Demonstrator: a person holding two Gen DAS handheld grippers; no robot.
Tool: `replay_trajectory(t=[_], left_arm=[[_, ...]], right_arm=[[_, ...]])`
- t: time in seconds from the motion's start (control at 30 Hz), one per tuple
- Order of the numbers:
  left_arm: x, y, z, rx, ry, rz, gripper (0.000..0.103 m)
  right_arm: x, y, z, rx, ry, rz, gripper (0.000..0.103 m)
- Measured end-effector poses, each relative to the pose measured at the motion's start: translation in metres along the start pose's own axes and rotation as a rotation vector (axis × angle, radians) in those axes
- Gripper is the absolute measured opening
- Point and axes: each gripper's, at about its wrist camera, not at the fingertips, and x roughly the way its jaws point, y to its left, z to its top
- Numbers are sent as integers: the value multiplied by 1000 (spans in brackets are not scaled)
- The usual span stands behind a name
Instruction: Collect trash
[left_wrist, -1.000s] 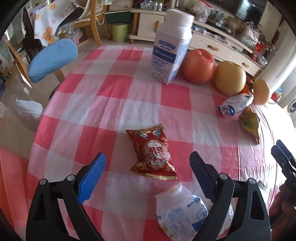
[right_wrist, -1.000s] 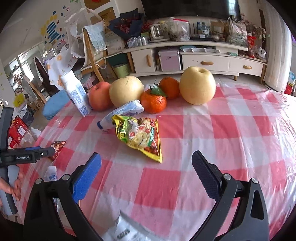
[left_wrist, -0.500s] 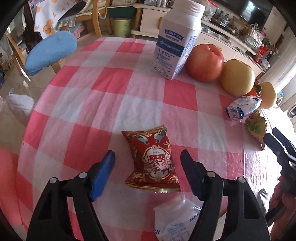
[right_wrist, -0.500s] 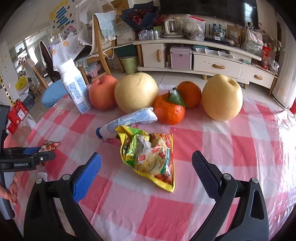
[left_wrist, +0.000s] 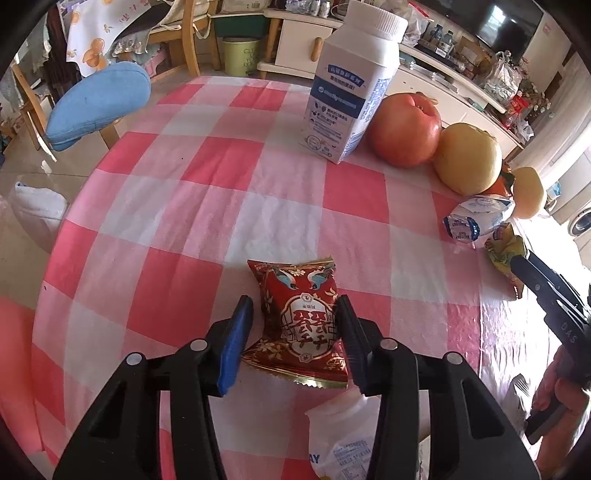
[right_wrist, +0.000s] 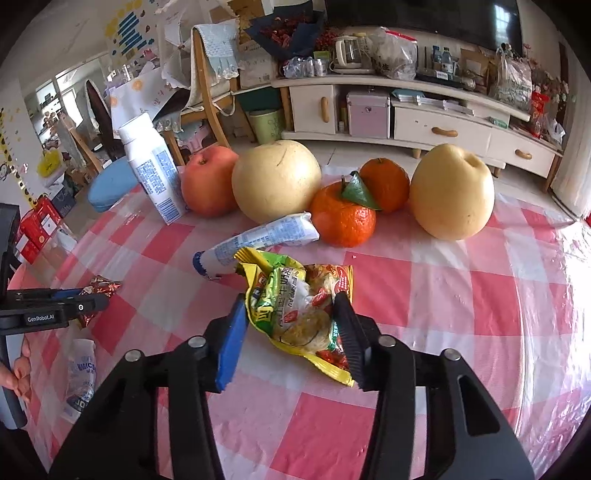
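Observation:
A red and gold snack packet (left_wrist: 299, 317) lies flat on the pink checked tablecloth (left_wrist: 207, 206). My left gripper (left_wrist: 293, 301) straddles it with jaws closing. The right pad (left_wrist: 347, 332) is at the packet's edge, and a thin gap shows beside the blue pad (left_wrist: 236, 339). A yellow-green snack packet (right_wrist: 295, 306) sits bunched up between the closing jaws of my right gripper (right_wrist: 290, 301), and both pads press on its sides. A white and blue wrapper tube (right_wrist: 258, 236) lies just behind it. A clear printed plastic bag (left_wrist: 343, 443) lies near the table's front edge.
A white milk bottle (left_wrist: 351, 85), a red apple (left_wrist: 406, 129), pears (right_wrist: 277, 181) and two oranges (right_wrist: 343, 218) stand in a row at the back of the table. A blue-cushioned chair (left_wrist: 96, 103) stands beyond the far left edge. A hand (right_wrist: 18, 373) holds the left gripper's handle.
Both pairs of jaws have narrowed from wide open. The right gripper moved forward over the yellow-green packet, which is now crumpled between its pads. The red packet sits deeper between the left jaws.

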Motion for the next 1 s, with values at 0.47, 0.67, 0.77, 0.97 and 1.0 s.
replay_trajectory(t=[0.47,0.67,0.77,0.97,1.0], left_arm=[[-28,-1,-7,16,-40,-78,36],[-39,-2,-15,39,-44,-108,36],[-43,-1,-18,49,-41,-121,36],[-53,0,-24,70,-45,-146,36],[-55,0,-25,74,-47,-151,36]], right_arm=[[-21,12,-15,-57,-31,-3,31],[-36,31,-22,-94,-61,-7,6],[-39,36,-26,-100,-59,-1,4],[-47,44,-32,-107,-63,6,3],[-51,46,-32,-109,-70,7,3]])
